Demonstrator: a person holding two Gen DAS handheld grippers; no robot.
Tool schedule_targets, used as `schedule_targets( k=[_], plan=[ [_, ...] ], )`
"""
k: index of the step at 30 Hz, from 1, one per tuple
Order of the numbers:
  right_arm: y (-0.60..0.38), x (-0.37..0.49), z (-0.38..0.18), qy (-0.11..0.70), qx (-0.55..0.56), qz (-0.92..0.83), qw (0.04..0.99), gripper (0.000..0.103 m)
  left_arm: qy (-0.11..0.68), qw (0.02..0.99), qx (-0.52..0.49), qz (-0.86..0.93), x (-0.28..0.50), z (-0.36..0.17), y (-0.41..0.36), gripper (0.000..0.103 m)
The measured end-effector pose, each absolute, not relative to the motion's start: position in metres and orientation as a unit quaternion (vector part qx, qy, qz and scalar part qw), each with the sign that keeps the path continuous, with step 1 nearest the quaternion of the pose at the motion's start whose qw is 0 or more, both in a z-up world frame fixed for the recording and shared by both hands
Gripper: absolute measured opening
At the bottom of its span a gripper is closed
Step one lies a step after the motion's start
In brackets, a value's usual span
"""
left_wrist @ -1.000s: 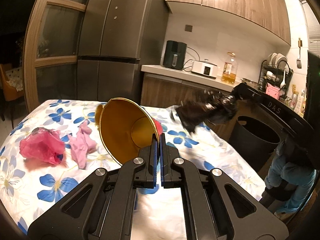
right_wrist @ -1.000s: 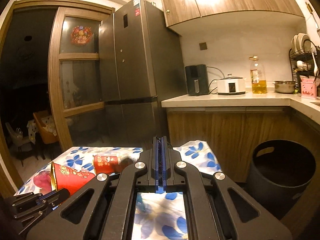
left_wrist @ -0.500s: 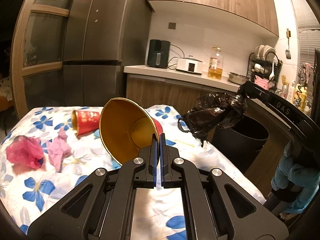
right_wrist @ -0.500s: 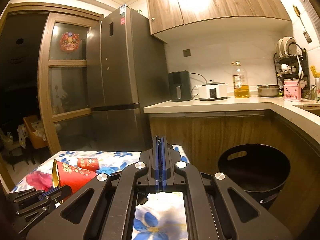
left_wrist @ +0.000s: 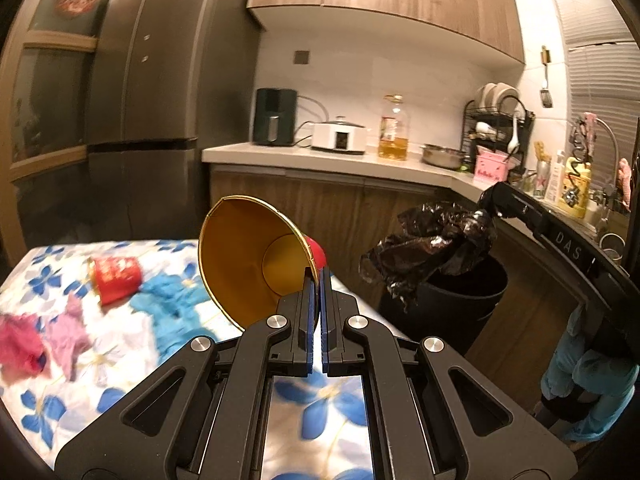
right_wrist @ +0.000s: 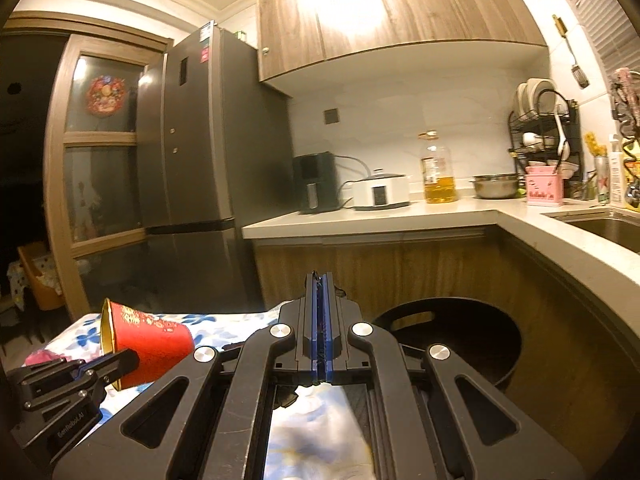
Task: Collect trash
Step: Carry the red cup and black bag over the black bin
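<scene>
Red paper cup with a gold inside (left_wrist: pixel 256 260) sits clamped by its rim in my left gripper (left_wrist: pixel 317 280), tilted above the blue-flowered tablecloth (left_wrist: pixel 320 400). My right gripper (right_wrist: pixel 320 280) is pinched tight on a crumpled black plastic bag (left_wrist: pixel 432 248), held over the round black bin (right_wrist: pixel 460 332) beside the wooden counter (right_wrist: pixel 400 256).

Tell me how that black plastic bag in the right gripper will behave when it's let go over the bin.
The black plastic bag hangs crumpled and limp from the right gripper, so it is probably floppy and light. Likely it drifts rather than drops straight, and could snag on the black bin's rim.
</scene>
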State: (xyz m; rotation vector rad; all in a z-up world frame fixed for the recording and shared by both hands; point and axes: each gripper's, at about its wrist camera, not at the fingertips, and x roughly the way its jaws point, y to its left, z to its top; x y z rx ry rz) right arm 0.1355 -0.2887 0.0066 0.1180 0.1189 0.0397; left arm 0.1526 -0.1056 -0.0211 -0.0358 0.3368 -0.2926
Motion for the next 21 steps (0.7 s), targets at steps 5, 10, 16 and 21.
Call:
schedule_targets(
  k=[5,10,16,21],
  plan=[
    [-0.312,0.137,0.010,0.053,0.059,-0.014,0.997,0.003,0.154,0.972,-0.003,-0.178,0.166,-0.013,-0.140,0.002],
    [-0.336,0.143,0.011,0.051,0.062,-0.050,0.996,0.003,0.144,0.967,0.004,-0.211,0.180,-0.007,-0.174,0.001],
    [-0.362,0.149,0.010,0.048,0.063,-0.091,0.993,0.003,0.144,0.957,-0.005,-0.253,0.203,-0.003,-0.210,0.002],
    [-0.377,0.158,0.006,0.053,0.069,-0.107,0.990,0.003,0.147,0.952,-0.002,-0.270,0.218,-0.006,-0.233,0.002]
  ],
)
